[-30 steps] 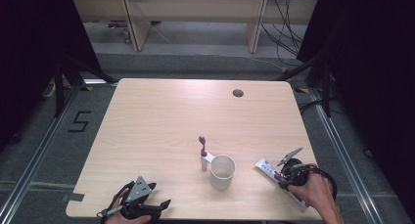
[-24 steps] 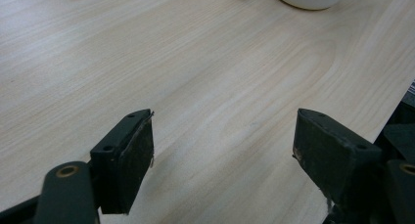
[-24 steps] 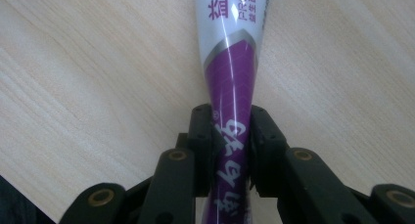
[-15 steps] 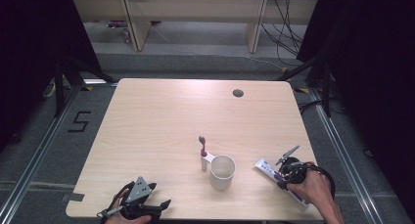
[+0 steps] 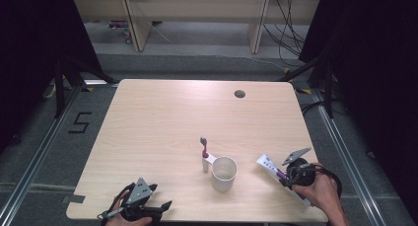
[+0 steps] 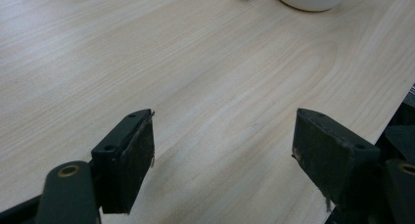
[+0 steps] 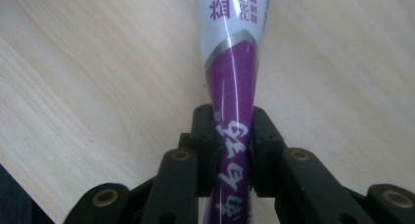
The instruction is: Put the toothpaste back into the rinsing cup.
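Right gripper view: the tube (image 7: pixel 234 82) is being pinched between the two fingers (image 7: pixel 208 131) of the right gripper (image 7: pixel 234 145), which are closed tight on its purple part, so that the soft body is being squeezed narrow there. In the high view the tube (image 5: pixel 270 166) is seen at the lower right of the frame, lying on the tabletop (image 5: pixel 162 122) with its white end pointing toward the cup (image 5: pixel 224 172), and the right gripper (image 5: pixel 291 175) is being held over its nearer part.

Being soft and tapered, the tube could slip out of the grip when lifted, or sag and swing, since it is being held partway along and not at a stiff end. A harder squeeze could force paste toward the cap. If it is carried toward the cup, the long free end could knock the cup or the toothbrush (image 5: pixel 203 148) standing just beside it.

At the lower left of the high view, the left gripper (image 5: pixel 143 208) is being held low over the tabletop edge; in the left gripper view its fingers (image 6: pixel 128 155) are standing wide apart with nothing between them.

On the tube, Chinese characters are printed in white on the purple and in purple on the white part, beside Latin letters cut by the frame edge that seem to begin "PRO"; the brand cannot be told.
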`<state>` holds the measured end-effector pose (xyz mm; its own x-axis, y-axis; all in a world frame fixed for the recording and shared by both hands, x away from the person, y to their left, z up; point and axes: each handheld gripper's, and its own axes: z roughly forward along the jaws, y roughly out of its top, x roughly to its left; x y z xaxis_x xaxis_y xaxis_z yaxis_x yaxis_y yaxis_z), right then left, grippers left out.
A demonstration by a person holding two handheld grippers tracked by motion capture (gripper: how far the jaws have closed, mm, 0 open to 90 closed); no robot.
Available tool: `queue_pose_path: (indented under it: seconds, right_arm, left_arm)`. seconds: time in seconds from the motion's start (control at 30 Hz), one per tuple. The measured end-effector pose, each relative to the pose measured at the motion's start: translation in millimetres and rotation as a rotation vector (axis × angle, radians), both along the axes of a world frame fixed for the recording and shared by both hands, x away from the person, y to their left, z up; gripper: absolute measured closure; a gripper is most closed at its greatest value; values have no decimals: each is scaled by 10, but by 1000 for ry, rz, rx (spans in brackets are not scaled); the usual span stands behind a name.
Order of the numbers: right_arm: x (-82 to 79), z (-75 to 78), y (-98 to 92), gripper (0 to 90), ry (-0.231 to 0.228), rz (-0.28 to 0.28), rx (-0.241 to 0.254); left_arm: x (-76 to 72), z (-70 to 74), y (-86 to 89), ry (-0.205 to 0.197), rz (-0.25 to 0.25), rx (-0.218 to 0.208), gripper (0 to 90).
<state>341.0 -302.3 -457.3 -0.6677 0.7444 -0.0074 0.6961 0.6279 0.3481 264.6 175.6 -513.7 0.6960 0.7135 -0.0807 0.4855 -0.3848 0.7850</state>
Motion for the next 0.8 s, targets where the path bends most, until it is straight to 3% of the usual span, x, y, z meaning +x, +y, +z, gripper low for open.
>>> queue_pose_path:
  seconds: [0.1, 0.13, 0.17, 0.2, 0.23, 0.27, 0.33, 0.37, 0.4, 0.47, 0.67, 0.73, 0.77, 0.8]
  right_arm:
    - [-24, 114, -59, 765, -74, -17, 75]
    - [-15, 139, -86, 765, -102, 2, 98]
    - [-20, 159, -105, 765, -134, 12, 115]
    - [-51, 206, -105, 765, -128, -20, 141]
    - [-38, 224, -130, 766, -174, -3, 151]
    - [-44, 240, -127, 765, -188, -21, 182]
    - [-21, 278, -148, 766, -242, 1, 217]
    - [-18, 300, -148, 766, -238, -2, 236]
    - [-17, 321, -128, 766, -265, -21, 289]
    - [-23, 358, -122, 766, -246, -37, 308]
    - [48, 427, -45, 766, -322, -34, 447]
    - [67, 459, 10, 766, -343, -30, 493]
    - [71, 488, 34, 766, -349, -22, 504]
    - [81, 511, 60, 766, -366, -20, 513]
  left_arm:
    - [2, 4, 12, -5, 2, 5, 233]
    - [2, -5, 1, -4, 11, -15, 233]
    - [6, -5, 6, -6, 9, -7, 233]
    - [4, -3, 2, -3, 10, -9, 233]
    - [1, 2, 2, 0, 10, -5, 233]
    - [1, 3, 0, 0, 10, -6, 233]
    - [3, -2, 0, -3, 9, -10, 233]
    - [5, -4, 4, -5, 10, -8, 233]
    - [5, -3, 4, -2, 11, -7, 233]
    - [7, 3, 11, 0, 5, 7, 233]
    - [2, 7, 16, -4, 6, 5, 233]
    - [0, 0, 3, -7, 14, -20, 235]
    - [6, 16, 25, -1, 0, 14, 238]
    - [7, 16, 26, 0, -3, 13, 238]
